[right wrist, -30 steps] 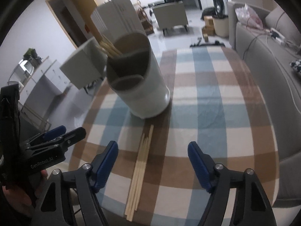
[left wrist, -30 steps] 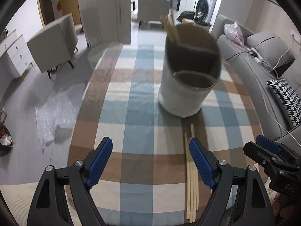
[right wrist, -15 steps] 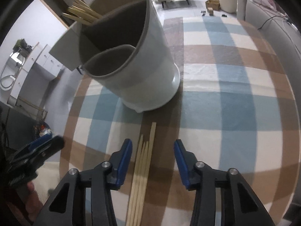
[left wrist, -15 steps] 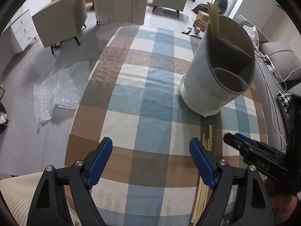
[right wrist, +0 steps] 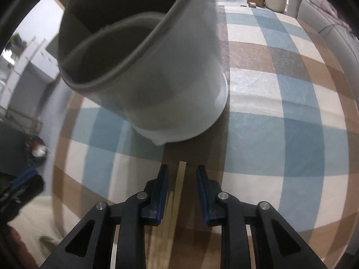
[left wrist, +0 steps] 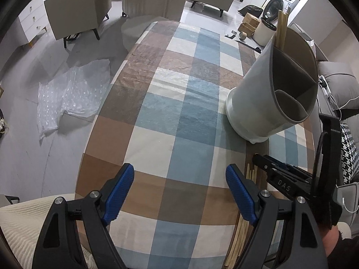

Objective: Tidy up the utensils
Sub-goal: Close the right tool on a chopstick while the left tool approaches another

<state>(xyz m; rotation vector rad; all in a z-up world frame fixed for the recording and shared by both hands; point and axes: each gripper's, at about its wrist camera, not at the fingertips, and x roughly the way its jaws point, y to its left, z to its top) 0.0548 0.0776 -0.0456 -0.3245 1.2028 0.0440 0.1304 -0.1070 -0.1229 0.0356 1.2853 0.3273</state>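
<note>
Across the frame's middle lay a checked tablecloth (left wrist: 179, 116); one holder (left wrist: 264, 103); left gripper (left wrist: 179, 192) released, right gripper (right wrist: 182, 177) closing around a chopstick (right wrist: 180, 179), not yet clenched.

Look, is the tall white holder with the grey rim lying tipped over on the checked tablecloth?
No, the white holder stands upright on its base on the tablecloth.

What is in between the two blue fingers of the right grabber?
In the right wrist view, a wooden chopstick lies on the checked tablecloth between the right gripper's fingers, which have just been closing and do not touch it yet.
</note>
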